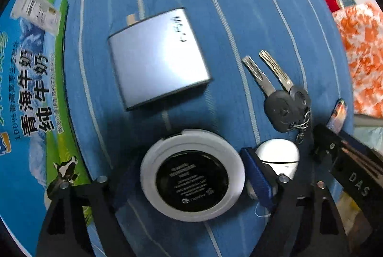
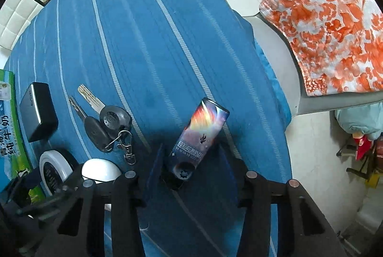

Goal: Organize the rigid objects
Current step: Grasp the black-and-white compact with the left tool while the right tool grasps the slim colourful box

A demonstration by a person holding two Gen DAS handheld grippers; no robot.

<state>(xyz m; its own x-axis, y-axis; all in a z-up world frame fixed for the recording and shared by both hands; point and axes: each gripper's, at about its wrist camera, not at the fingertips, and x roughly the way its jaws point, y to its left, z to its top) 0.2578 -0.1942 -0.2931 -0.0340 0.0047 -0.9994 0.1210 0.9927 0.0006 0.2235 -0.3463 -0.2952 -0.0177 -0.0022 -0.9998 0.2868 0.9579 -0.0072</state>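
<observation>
Listing items on the blue striped cloth (image 2: 167, 46) over the worktop:

- Round white compact (image 1: 192, 175), black centre: lying between the spread fingers of my left claw (image 1: 191, 182), not gripped.
- White egg-shaped case (image 1: 278, 156): just beside that claw's blue pad.
- Silver rectangular box (image 1: 158, 58): beyond the compact.
- Two keys on a ring (image 1: 282, 94): right of the box.
- Colourful printed can (image 2: 201, 135): lying on its side between my right claw's (image 2: 191, 175) parted fingers; contact unclear.
- Milk carton (image 1: 31, 94): left edge.
</observation>
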